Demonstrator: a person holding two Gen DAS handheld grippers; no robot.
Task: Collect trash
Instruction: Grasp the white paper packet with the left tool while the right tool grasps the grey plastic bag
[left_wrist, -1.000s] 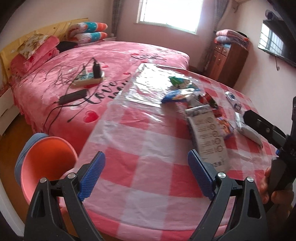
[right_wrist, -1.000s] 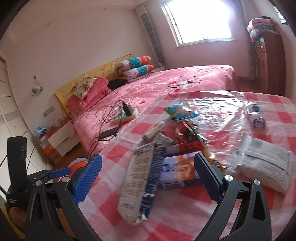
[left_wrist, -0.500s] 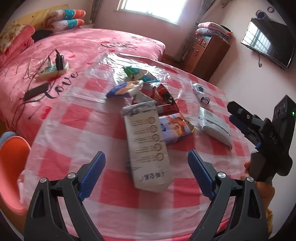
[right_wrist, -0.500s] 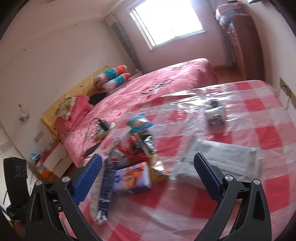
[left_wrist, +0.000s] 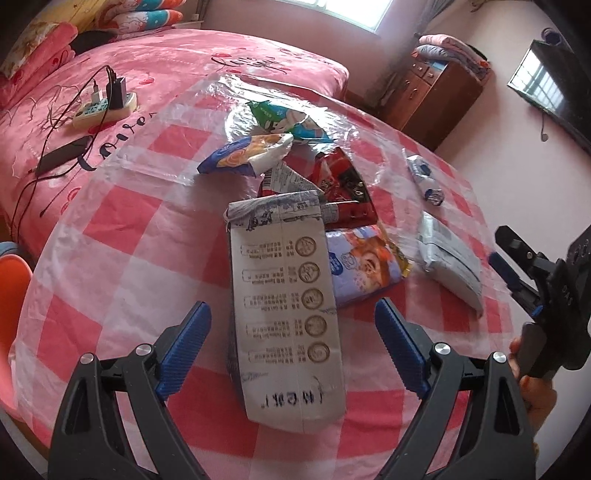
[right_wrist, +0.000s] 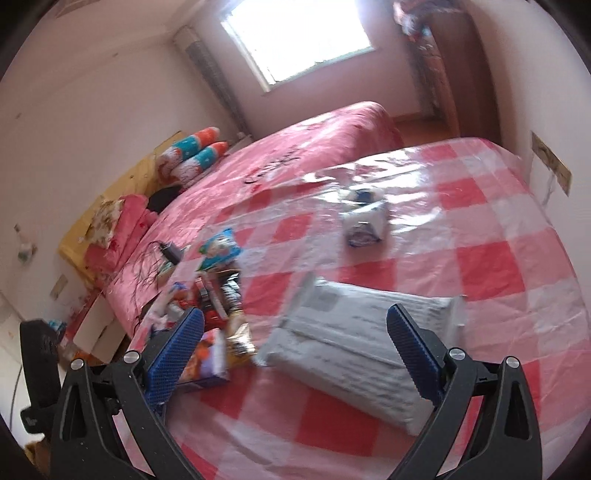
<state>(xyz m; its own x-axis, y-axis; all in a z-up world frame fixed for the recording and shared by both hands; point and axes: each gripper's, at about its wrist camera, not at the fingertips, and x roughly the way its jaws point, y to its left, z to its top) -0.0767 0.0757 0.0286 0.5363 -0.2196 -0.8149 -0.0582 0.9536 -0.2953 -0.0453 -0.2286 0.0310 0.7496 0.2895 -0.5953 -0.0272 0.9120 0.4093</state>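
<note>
Trash lies on a round table with a red-and-white checked cloth (left_wrist: 125, 229). A long white printed bag (left_wrist: 286, 310) lies straight ahead of my left gripper (left_wrist: 291, 332), which is open above its near half, pads apart from it. Beyond it are a lilac packet (left_wrist: 364, 264), a red wrapper (left_wrist: 343, 188), a blue-orange wrapper (left_wrist: 243, 157) and a green-white wrapper (left_wrist: 284, 120). A grey-white flat pack (right_wrist: 354, 339) (left_wrist: 450, 258) lies ahead of my right gripper (right_wrist: 295, 339), which is open over it. A small blue-white pack (right_wrist: 365, 221) sits farther back.
A pink bed (left_wrist: 155, 59) with a power strip (left_wrist: 103, 107) and cables stands behind the table. An orange chair (left_wrist: 11, 280) is at the table's left edge. A wooden cabinet (left_wrist: 432, 92) stands at the back right, a wall screen (left_wrist: 550, 85) beside it.
Both grippers swung right and tilted down over the table. The white bag came between the left fingers, and the grey-white pack moved in front of the right fingers. Neither gripper closed.
</note>
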